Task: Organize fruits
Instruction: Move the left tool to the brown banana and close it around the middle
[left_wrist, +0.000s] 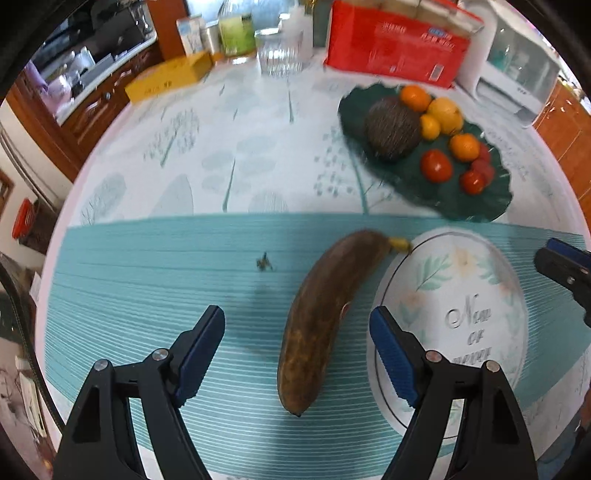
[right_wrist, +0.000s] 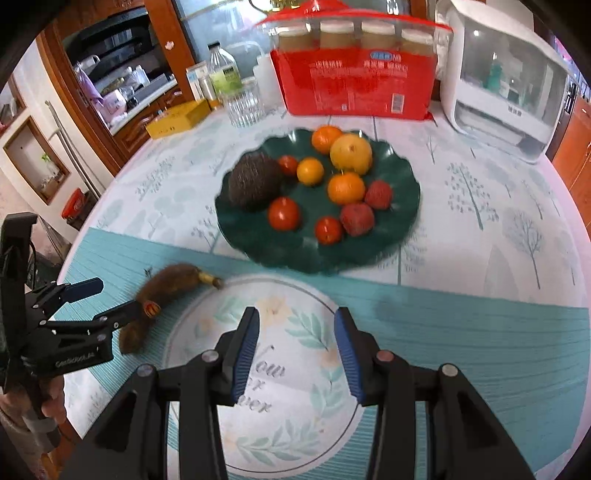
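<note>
Most fruit already sits on the green plate (right_wrist: 400, 218), while the browned banana (left_wrist: 317, 321) lies on the desk between the spread left gripper (left_wrist: 297, 339), unheld, and the right gripper (right_wrist: 297, 347) hovers spread and empty.

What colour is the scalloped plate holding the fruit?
Dark green plate, clearest in the right wrist view.

A dark brown banana (left_wrist: 317, 317) with a yellow stem lies on a teal placemat (left_wrist: 147, 295) ruled with thin white lines, whose white round medallion (right_wrist: 280, 369) carries pale green leaves and grey script. The tablecloth (left_wrist: 221, 147) is white with grey-blue trees. At upper right of the left wrist view, a dark green plate (right_wrist: 258, 236) holds orange, yellow and red fruits beside a dark brown spiky one (right_wrist: 253, 182). Both grippers are black with blue pads (left_wrist: 391, 358).
</note>
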